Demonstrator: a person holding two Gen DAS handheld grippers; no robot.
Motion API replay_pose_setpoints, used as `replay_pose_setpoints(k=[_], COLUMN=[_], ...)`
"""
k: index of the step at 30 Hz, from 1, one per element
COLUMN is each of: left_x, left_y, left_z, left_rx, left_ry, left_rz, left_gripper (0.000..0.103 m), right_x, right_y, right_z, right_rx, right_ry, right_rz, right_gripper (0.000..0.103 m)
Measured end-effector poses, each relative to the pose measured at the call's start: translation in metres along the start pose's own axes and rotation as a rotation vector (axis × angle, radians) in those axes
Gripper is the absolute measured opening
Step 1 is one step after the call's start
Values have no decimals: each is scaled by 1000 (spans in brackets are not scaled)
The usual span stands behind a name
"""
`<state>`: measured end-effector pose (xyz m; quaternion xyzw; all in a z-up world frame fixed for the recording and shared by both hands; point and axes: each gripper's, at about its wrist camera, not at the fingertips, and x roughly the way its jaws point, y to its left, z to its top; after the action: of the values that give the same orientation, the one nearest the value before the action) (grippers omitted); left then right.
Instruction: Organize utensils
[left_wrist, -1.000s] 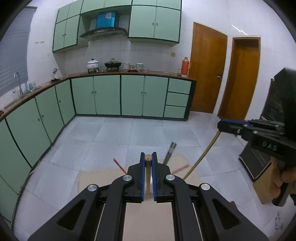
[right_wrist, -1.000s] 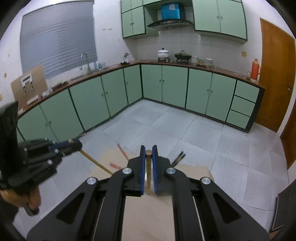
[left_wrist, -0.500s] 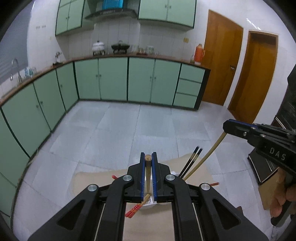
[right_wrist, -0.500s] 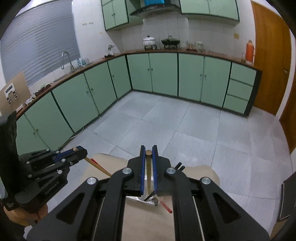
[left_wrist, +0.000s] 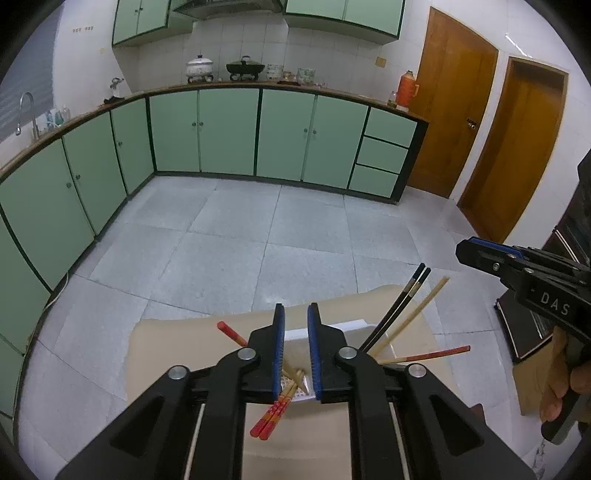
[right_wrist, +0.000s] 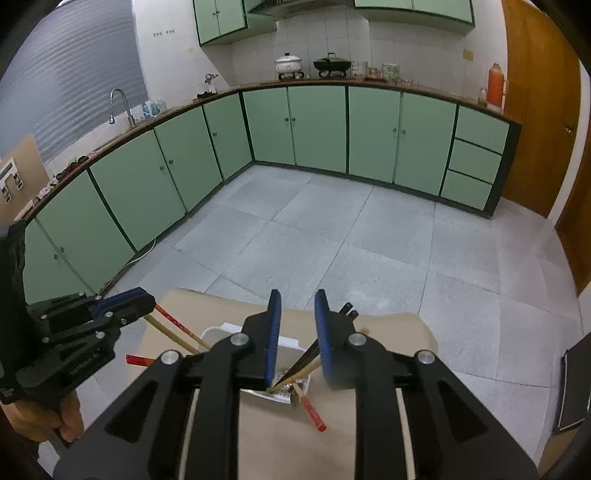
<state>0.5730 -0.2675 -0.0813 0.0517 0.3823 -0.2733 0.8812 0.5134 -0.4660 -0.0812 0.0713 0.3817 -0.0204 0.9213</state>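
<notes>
You were opening both tools, the left tool and right tool, empty above the tray; the next chopsticks awaited gathering.

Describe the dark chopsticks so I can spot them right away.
Start at the tan table in front of the green cabinets and find the white tray on it. The black chopsticks lean out of its right side as a close pair; every other stick there is pale wood or red-tipped.
</notes>
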Motion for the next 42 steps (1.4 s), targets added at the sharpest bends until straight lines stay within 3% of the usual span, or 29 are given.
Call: replay_pose_setpoints(k=[4,7,9,14,18,20,25,30,34,37,42], left_x=[-20,-36,-44,-74,-98,-110,-137,-146,-162,-177,-212], left_y=[5,11,15,27,22,19,18,8,-8,-17,-26], left_z=[-2,-9,-15,-42,-73,-92,-141,-184,-221,-243,-270], left_rx=[-13,-29,-35,-76,-17,16,-18,-23,-1,-13,-32], left_ry=[-40,-70,-85,-126,-174,-203,-230,-187,-191,-206,-221], left_rz=[9,5,16,33,90,127,119,144,147,151,141], left_gripper=[41,53,65,84,97,97,97,97,97,97,97], right_x=[-15,-30,-41,-66,-85,-91,-100,-116,-140,-166,-209], right_y=[-5,-7,-9,-9,-5,-3,11,25,36,48,79], right_z=[-4,-12,-23,-64,-103,-125,-185,-232,-260,-276,-303], right_rx=[6,-1,-2,-22,-25,-14,-9,32,64,82,15], right_ry=[-33,-73,-94,-152,-191,-201,-204,-230,-270,-283,-324], right_rz=[-4,-30,-60,-128,-128,-126,-158,-224,-238,-200,-249], right_gripper=[24,45,66,88,92,95,96,97,97,97,97])
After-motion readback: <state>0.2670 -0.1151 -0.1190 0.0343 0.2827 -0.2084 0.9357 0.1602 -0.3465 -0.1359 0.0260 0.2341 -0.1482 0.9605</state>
